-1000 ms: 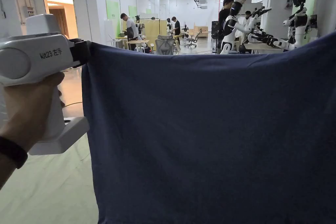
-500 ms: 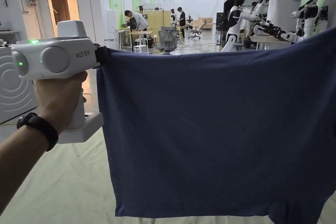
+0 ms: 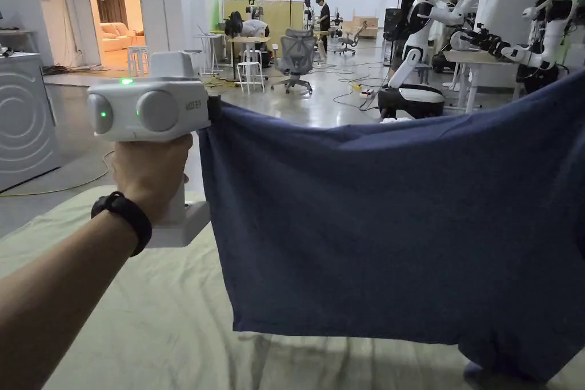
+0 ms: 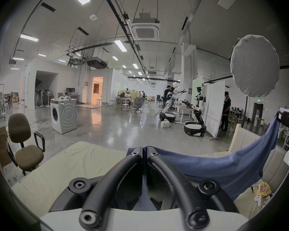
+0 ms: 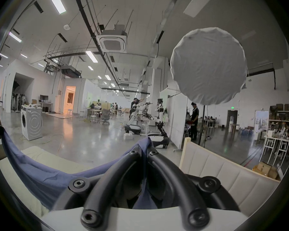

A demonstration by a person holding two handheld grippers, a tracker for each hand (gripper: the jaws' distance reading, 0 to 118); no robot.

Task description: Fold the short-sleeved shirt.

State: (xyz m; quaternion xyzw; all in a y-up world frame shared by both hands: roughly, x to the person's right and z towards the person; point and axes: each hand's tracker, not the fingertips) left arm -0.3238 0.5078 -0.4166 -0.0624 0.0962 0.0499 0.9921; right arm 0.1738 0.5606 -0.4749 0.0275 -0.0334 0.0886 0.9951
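A dark blue short-sleeved shirt [image 3: 394, 220] hangs spread in the air above a pale green bed sheet [image 3: 143, 317]. My left gripper [image 3: 212, 108] is shut on its upper left corner, held by a hand with a black wristband. In the left gripper view the jaws [image 4: 143, 151] meet on the blue cloth [image 4: 223, 166], which stretches right to the other gripper [image 4: 285, 118]. In the right gripper view my right gripper [image 5: 144, 149] is shut on the other upper corner, and the shirt [image 5: 45, 173] sags away to the left. The shirt's lower right part touches the sheet.
A padded cream headboard [image 5: 223, 168] stands at the bed's right. Beyond the bed are a washing machine [image 4: 63, 116], a brown office chair [image 4: 23, 144], white humanoid robots [image 3: 423, 37], tables, stools, and several people. A round white diffuser [image 5: 208, 66] hangs overhead.
The shirt and my left gripper have come down and away from the camera; the shirt's bottom hem is now in sight and nearer the sheet. Both grips on it hold.
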